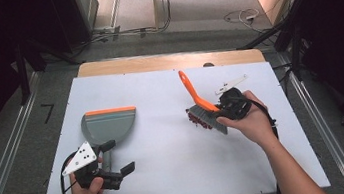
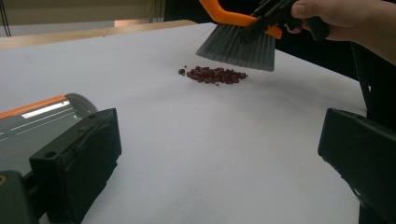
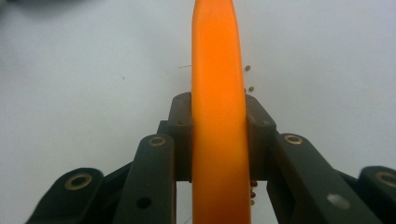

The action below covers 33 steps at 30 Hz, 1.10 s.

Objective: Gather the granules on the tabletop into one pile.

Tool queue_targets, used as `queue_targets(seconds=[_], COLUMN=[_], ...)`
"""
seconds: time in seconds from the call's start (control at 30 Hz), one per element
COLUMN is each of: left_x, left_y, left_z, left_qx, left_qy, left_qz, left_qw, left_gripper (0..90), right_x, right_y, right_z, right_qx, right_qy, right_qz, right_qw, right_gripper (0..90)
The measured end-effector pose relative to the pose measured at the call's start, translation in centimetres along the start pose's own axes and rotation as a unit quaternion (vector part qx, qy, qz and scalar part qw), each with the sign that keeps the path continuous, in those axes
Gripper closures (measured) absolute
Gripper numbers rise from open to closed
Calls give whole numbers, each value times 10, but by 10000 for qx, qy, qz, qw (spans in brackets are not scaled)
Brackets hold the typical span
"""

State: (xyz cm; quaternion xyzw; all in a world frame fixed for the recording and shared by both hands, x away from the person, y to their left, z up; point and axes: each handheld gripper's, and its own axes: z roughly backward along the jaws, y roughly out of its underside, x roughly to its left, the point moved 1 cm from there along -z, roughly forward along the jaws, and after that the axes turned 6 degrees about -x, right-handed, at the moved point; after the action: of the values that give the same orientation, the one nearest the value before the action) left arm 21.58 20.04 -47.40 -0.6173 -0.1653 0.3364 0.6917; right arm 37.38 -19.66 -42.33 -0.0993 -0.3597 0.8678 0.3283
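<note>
White sheeting covers our bench (image 1: 170,178), with grey floor and metal rails around it. We have a brush (image 1: 201,107) clamped in our right claw (image 1: 225,106): the right gripper view has both jaws pressed flat against its orange handle (image 3: 218,116). The grey bristles (image 2: 238,46) hang just above a small heap of dark red beans (image 2: 214,74), not touching it, as the left gripper view makes plain. Our left claw (image 1: 117,159) stands open around the grey handle of the dustpan (image 1: 109,125), one jaw beside it and the other well apart; the pan lies flat on the bench, its orange edge away from us.

We judge we are at the sweeping step, brush poised over the pile, the pan well apart from the beans. Next we need to close on the pan handle, bring its lip near the heap, then lower the bristles behind the beans and draw them across.

From above, the bristles partly cover the beans; the left gripper view gives the gap beneath the bristles. A few stray beans (image 3: 249,78) show beside the handle in the right gripper view.
</note>
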Motion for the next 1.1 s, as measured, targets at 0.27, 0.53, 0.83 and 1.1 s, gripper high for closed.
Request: queue_targets(seconds=[0.27, 0.53, 0.83, 1.1], left_x=[0, 0, 1, 1], left_y=[0, 0, 0, -1], left_z=[0, 0, 1, 1], left_qx=[0, 20, -10, -16], left_qy=[-7, -17, -47, -65], left_qz=[-1, -11, -23, -36], left_qw=[10000, 10000, 10000, 10000], left_gripper=[5, 4, 4, 4], right_x=[2, 3, -5, -20], right_y=[9, 28, 64, 99], right_z=[19, 37, 59, 79], right_qx=[-144, -304, -512, -653], right_qy=[-16, -83, -142, -140], right_qz=[-57, -228, -483, -857], right_qw=[9999, 9992, 9974, 9941], right_gripper=[685, 685, 685, 685])
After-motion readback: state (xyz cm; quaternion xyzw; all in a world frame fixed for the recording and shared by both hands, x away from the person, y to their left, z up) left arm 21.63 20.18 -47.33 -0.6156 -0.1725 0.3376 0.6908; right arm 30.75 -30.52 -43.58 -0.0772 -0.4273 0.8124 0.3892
